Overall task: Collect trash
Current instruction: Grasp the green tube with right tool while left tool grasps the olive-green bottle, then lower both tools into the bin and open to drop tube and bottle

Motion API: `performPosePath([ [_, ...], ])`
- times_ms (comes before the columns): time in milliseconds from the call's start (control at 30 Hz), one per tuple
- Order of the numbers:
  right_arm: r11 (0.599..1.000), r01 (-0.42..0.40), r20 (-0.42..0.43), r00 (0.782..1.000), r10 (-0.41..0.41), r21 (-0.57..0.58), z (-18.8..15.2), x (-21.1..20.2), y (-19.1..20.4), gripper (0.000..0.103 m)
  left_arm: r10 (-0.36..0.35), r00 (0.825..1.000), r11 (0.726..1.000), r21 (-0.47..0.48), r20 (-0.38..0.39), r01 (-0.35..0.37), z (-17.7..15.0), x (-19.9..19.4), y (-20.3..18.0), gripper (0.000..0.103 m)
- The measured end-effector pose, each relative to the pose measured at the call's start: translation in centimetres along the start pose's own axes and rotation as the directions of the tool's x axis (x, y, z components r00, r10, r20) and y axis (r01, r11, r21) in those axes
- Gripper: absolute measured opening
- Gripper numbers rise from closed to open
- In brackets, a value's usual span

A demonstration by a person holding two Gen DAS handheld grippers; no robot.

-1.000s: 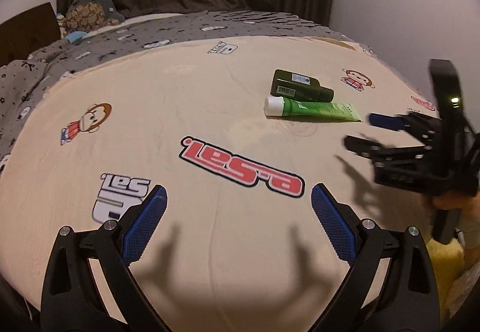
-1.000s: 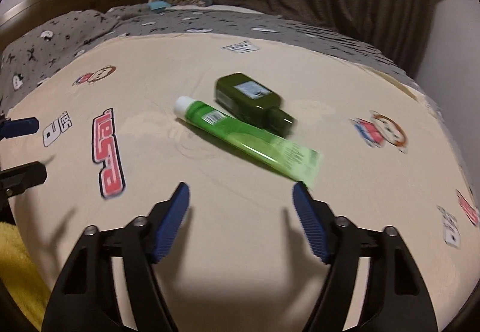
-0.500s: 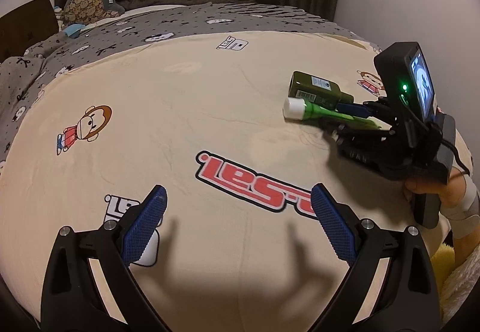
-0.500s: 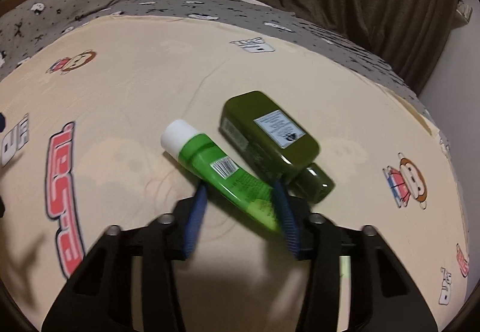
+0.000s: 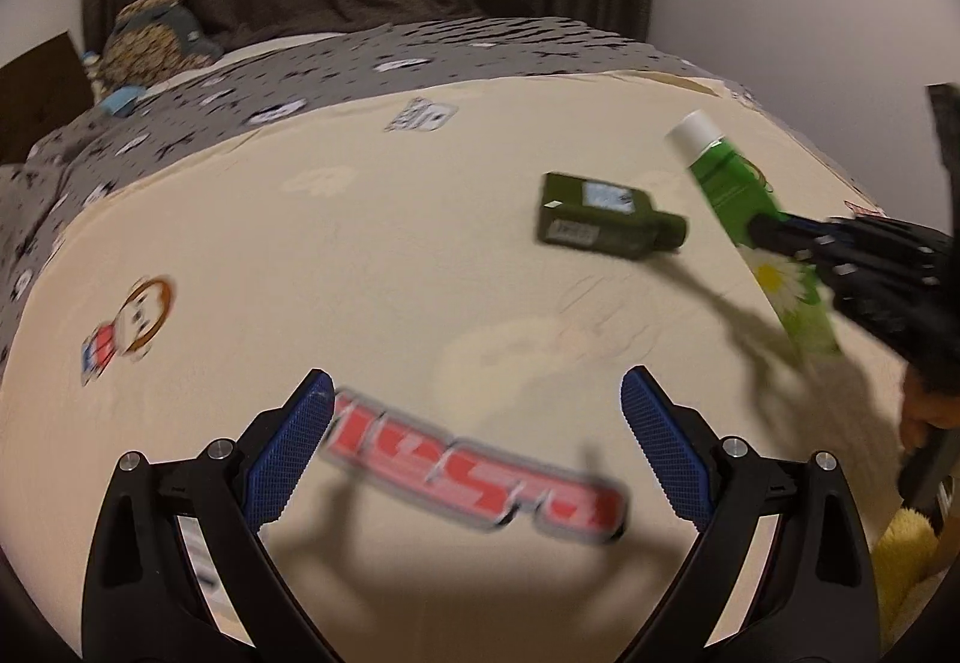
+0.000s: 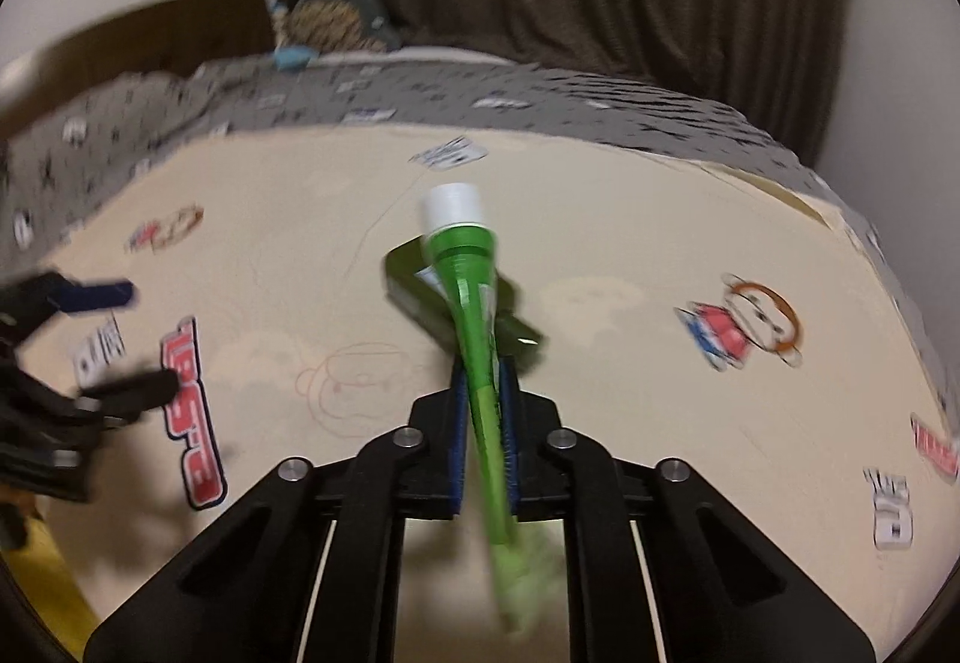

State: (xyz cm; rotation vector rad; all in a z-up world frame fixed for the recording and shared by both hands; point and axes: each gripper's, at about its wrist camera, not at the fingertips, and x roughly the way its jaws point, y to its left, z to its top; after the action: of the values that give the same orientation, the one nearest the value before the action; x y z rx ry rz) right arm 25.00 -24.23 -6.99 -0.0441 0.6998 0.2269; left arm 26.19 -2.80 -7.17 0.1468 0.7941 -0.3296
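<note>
Above the blanket point(image 5: 360, 255), right fingers point(image 6: 459, 423) pinching green tube point(image 6: 474, 339), left fingers point(image 5: 288, 453) spread wide

Warm indoor light was dim; both fisheye views curved and darkened at the rims. Motion blur smeared the bed point(image 5: 372, 243), and soft shadows fell beneath each claw.

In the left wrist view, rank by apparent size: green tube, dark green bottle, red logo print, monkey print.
1. Red logo print, nearest the camera, so inflated.
2. Green tube, lifted in the right gripper.
3. Dark green bottle.
4. Monkey print.
Tube versus bottle is close.
</note>
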Motion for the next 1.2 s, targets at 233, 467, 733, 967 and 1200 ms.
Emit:
performPosePath([
  [233,0.99,-0.002,0.038,0.999,-0.003,0.141,-0.7,-2.7,-5.3,0.008,-0.049,0.998,0.999,0.009,-0.027,0.049,3.8,4.4,-4.0,0.092],
  [467,0.989,0.013,0.013,1.0,-0.015,0.149,-2.2,-2.7,-7.0,0.008,-0.042,0.998,0.997,-0.063,-0.051,0.038,8.4,8.2,-6.4,0.092],
  [733,0.99,-0.026,0.034,0.999,0.022,0.141,-3.0,-3.8,-7.4,0.009,0.039,0.988,0.99,-0.126,-0.147,-0.058,10.5,13.3,-6.6,0.092],
  [967,0.988,-0.036,0.027,0.999,0.032,0.149,-3.4,-3.6,-7.7,0.009,0.021,0.977,0.984,-0.168,-0.212,-0.057,9.8,15.7,-6.0,0.09],
  [1200,0.988,-0.029,0.019,0.999,0.026,0.15,-3.6,-3.6,-7.6,0.009,0.001,0.981,0.991,-0.134,-0.196,-0.028,9.2,14.6,-6.4,0.084],
])
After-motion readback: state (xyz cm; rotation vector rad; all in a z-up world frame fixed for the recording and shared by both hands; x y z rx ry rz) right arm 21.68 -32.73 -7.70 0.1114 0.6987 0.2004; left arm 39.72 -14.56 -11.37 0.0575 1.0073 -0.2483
